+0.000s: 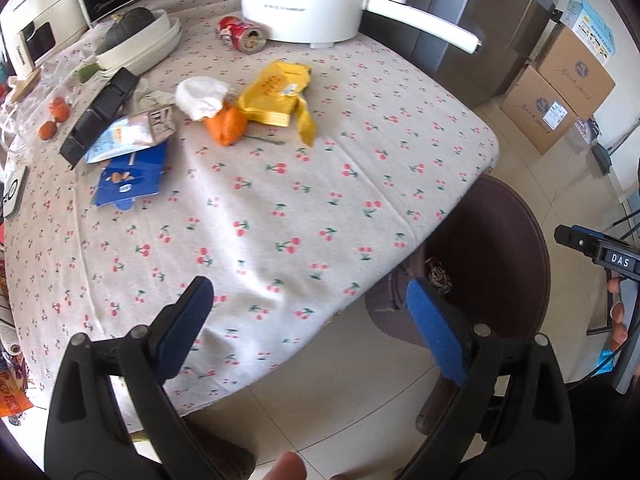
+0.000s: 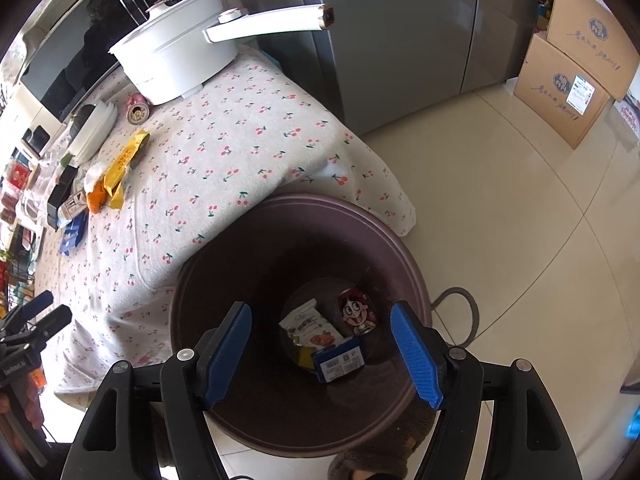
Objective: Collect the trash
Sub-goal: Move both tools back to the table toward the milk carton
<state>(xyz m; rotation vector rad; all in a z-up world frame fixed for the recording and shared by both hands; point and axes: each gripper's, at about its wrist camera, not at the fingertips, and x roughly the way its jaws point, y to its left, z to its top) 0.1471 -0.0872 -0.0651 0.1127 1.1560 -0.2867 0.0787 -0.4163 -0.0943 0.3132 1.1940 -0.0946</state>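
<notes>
Right wrist view: right gripper (image 2: 320, 356) hangs spread, empty, above the bin (image 2: 416, 280) (left gripper (image 1: 310, 332) likewise agape).

The table (image 1: 280, 208) is covered by a pale cloth printed with red cherries. The floor (image 2: 500, 208) is laid with glossy cream tiles reflecting daylight. A tall grey steel refrigerator (image 2: 392, 32) stands just beyond the table's far corner. 2 cardboard boxes (image 2: 576, 68) are stacked near the refrigerator, on the floor. A dark-fronted appliance (image 2: 76, 60) sits behind the table at the far left.
</notes>
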